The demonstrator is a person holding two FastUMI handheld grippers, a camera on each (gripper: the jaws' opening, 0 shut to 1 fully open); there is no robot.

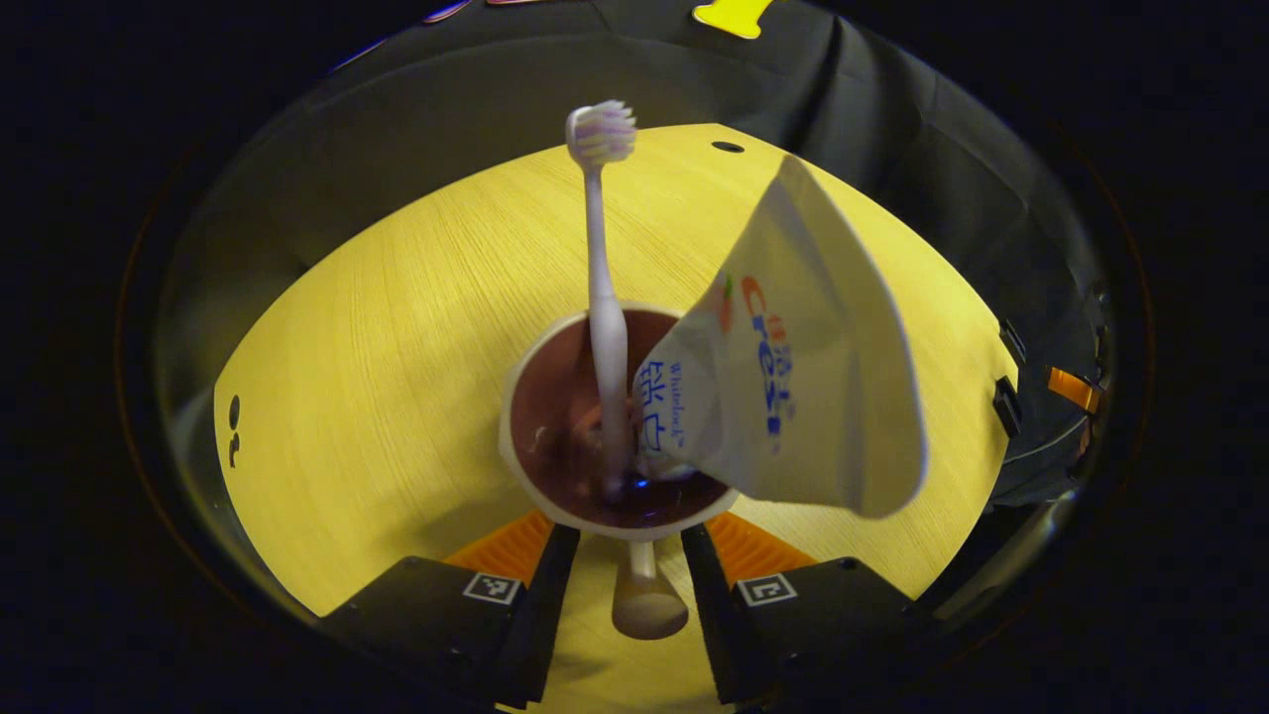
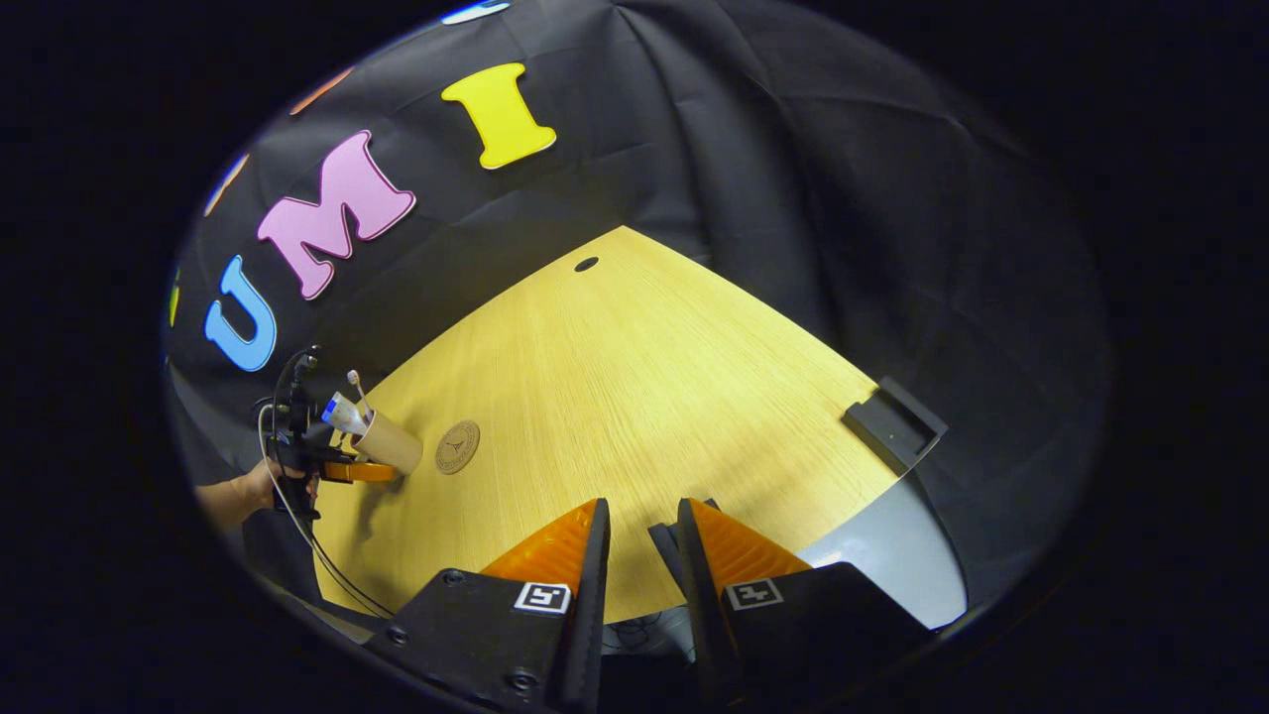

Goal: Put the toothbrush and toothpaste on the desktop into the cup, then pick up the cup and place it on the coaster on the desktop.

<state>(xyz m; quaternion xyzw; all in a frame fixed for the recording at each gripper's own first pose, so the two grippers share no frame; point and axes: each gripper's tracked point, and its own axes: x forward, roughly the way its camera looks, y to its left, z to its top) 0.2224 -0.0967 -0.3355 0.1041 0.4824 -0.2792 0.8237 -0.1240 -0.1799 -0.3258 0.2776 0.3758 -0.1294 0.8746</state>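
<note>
Left gripper view: left gripper (image 1: 634, 555) clamps the cup (image 1: 555, 416) by its handle, brush (image 1: 601, 297) and paste (image 1: 793, 387) inside. Right gripper (image 2: 639, 540) idles, jaws narrow and empty. Carry step; next, lower the cup onto the coaster (image 2: 457, 446) just beside, near the desktop (image 2: 634, 377) left edge.

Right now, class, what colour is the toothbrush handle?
White, seen best in the left gripper view: the toothbrush stands in the cup.

Dim booth, warm light, fisheye-warped edges
</note>
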